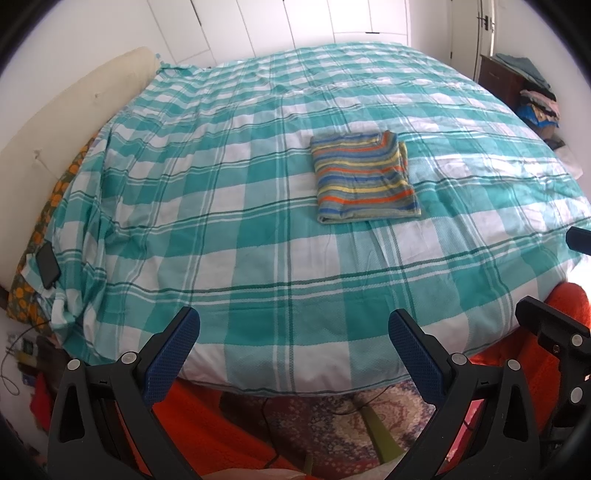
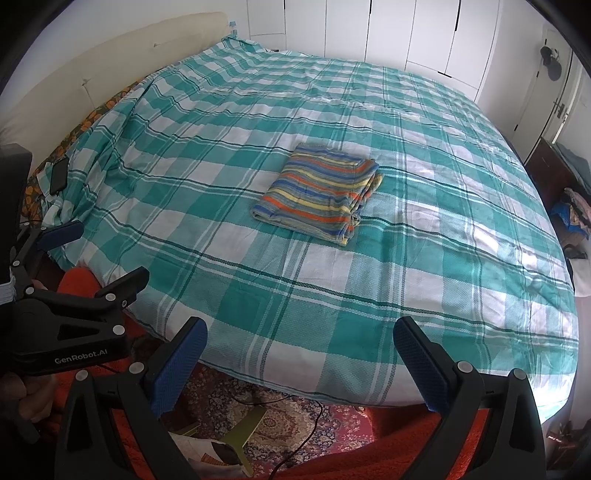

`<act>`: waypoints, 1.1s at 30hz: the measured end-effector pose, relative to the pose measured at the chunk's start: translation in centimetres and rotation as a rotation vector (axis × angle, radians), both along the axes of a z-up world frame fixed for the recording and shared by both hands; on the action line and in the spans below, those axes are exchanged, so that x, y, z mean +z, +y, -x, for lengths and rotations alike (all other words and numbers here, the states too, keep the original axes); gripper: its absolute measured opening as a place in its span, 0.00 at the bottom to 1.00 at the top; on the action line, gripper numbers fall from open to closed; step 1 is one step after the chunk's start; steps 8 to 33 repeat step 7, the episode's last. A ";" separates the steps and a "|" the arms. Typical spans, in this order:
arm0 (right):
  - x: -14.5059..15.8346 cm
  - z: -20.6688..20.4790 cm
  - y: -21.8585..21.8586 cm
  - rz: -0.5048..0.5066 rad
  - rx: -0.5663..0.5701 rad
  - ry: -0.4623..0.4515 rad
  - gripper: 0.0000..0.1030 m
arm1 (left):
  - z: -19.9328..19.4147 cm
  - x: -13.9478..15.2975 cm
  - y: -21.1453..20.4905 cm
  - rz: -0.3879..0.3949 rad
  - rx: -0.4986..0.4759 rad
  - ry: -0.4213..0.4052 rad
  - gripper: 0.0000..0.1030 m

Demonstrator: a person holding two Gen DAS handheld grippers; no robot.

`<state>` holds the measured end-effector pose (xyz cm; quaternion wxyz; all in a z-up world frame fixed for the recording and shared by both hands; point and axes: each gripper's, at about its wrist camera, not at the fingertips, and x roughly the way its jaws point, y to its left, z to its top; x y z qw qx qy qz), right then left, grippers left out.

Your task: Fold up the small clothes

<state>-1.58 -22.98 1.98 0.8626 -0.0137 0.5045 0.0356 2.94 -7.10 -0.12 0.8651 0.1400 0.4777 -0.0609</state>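
Nearest, the left gripper (image 1: pixel 293 325) is being held at the foot of the bed with its jaws spread wide and nothing between them; its blue pads (image 1: pixel 173 350) are seen hanging just over the bed's near edge. Likewise, the right gripper (image 2: pixel 299 334) is being held beside it, jaws spread and empty, its ribbed blue pads (image 2: pixel 421 363) framing the hanging edge of the bedspread (image 2: pixel 369 295). In the right wrist view the left gripper is being shown at the left, apart from the cloth. Below both, a patterned rug (image 2: pixel 288 421) is being shown on the floor, with orange fabric (image 1: pixel 207 424) and a dark cable (image 2: pixel 314 417) lying across it.

Further out, the bed is being covered by the teal-and-white checked bedspread (image 1: pixel 221 229), which is lying mostly smooth and bunched at its left side. Near the middle of the bed, well apart from both grippers, the striped garment (image 1: pixel 364 177) is being seen folded into a compact rectangle, its orange, yellow and blue stripes facing up (image 2: pixel 319 194).

At the left edge, a black phone (image 1: pixel 48 267) is lying on floral fabric beside the cream headboard (image 1: pixel 66 118). Farthest away, white wardrobe doors (image 2: pixel 388 33) are being shown, and a pile of clothes (image 1: pixel 539 107) at the right.
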 end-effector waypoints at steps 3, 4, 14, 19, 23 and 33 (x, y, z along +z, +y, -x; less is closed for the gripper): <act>-0.2 0.0 -0.1 -0.003 -0.002 0.004 0.97 | 0.1 -0.2 0.0 0.019 -0.003 0.011 0.99; -0.2 0.0 -0.1 -0.006 -0.003 0.006 0.97 | 0.1 -0.2 0.1 0.022 -0.003 0.010 0.99; -0.3 0.0 0.0 -0.012 -0.002 0.007 0.97 | 0.4 -0.2 0.2 0.026 -0.005 -0.002 0.99; -0.3 0.0 0.0 -0.012 -0.002 0.007 0.97 | 0.4 -0.2 0.2 0.026 -0.005 -0.002 0.99; -0.3 0.0 0.0 -0.012 -0.002 0.007 0.97 | 0.4 -0.2 0.2 0.026 -0.005 -0.002 0.99; -0.3 0.0 0.0 -0.012 -0.002 0.007 0.97 | 0.4 -0.2 0.2 0.026 -0.005 -0.002 0.99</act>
